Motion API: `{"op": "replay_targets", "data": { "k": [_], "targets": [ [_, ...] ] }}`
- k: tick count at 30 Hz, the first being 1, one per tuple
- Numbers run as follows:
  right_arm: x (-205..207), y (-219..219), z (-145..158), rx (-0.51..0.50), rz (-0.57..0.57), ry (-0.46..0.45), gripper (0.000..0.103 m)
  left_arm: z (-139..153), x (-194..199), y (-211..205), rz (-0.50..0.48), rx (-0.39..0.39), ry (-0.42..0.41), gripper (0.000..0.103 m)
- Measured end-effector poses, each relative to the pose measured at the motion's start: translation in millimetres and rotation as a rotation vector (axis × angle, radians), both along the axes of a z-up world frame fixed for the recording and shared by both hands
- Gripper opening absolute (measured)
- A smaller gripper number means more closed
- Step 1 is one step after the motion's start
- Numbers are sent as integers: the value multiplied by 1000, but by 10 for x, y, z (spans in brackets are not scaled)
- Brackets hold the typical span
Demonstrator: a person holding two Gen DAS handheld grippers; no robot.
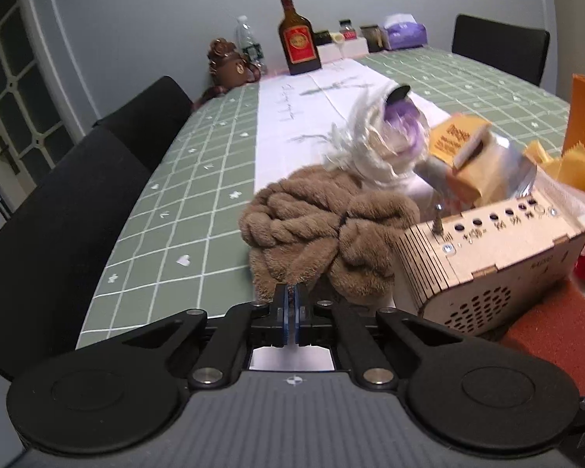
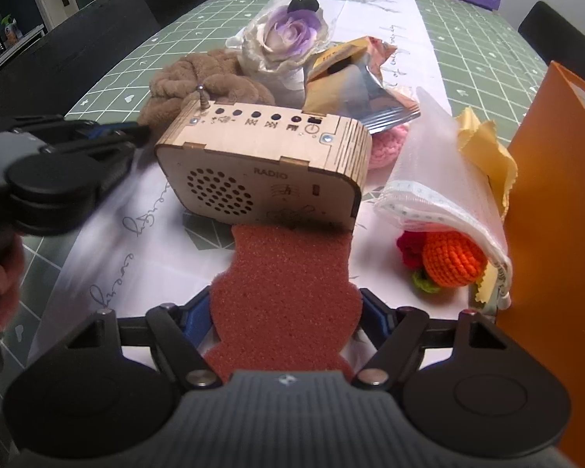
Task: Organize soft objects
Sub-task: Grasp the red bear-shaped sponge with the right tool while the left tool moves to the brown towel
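Note:
A brown fluffy cloth [image 1: 323, 226] lies bunched on the table [image 1: 183, 202], left of a wooden radio [image 1: 483, 257]. My left gripper [image 1: 291, 304] is shut on the cloth's near edge, with brown pile showing between the pads. In the right wrist view that left gripper [image 2: 142, 130] reaches in from the left, blurred, at the brown cloth [image 2: 210, 78]. A red-brown sponge [image 2: 288, 292] lies between the fingers of my right gripper [image 2: 284, 312]. Both pads touch its sides. Its far end is tucked under the radio [image 2: 261, 179].
Behind the radio stand a purple-white fabric rose [image 2: 288, 35] and a foil snack bag [image 2: 355, 89]. To the right are a pink crochet piece [image 2: 386, 144], a mesh bag [image 2: 440, 179] over a crochet orange [image 2: 454, 259], a yellow cloth [image 2: 487, 152] and an orange box [image 2: 557, 234]. Bottles [image 1: 298, 35] stand far back.

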State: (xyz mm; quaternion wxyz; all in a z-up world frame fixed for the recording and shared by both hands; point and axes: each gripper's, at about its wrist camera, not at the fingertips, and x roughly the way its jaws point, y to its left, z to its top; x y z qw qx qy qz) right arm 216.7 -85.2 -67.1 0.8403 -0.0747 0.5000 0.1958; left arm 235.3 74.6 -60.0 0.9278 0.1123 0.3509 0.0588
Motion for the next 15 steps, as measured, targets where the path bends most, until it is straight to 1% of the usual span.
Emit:
{"op": "replay_targets", "data": {
  "k": [4, 6, 10, 15],
  "targets": [
    [-60, -7, 54, -2, 1, -23, 73, 153, -121, 43, 41, -14, -37, 0],
    [-95, -18, 100, 6, 6, -31, 73, 233, -210, 32, 59, -1, -50, 0],
    [-199, -23, 180, 12, 18, -43, 73, 335, -427, 0, 56, -4, -52, 0],
    [-335, -59, 237, 28, 28, -56, 73, 325, -658, -61, 42, -10, -47, 0]
  ]
}}
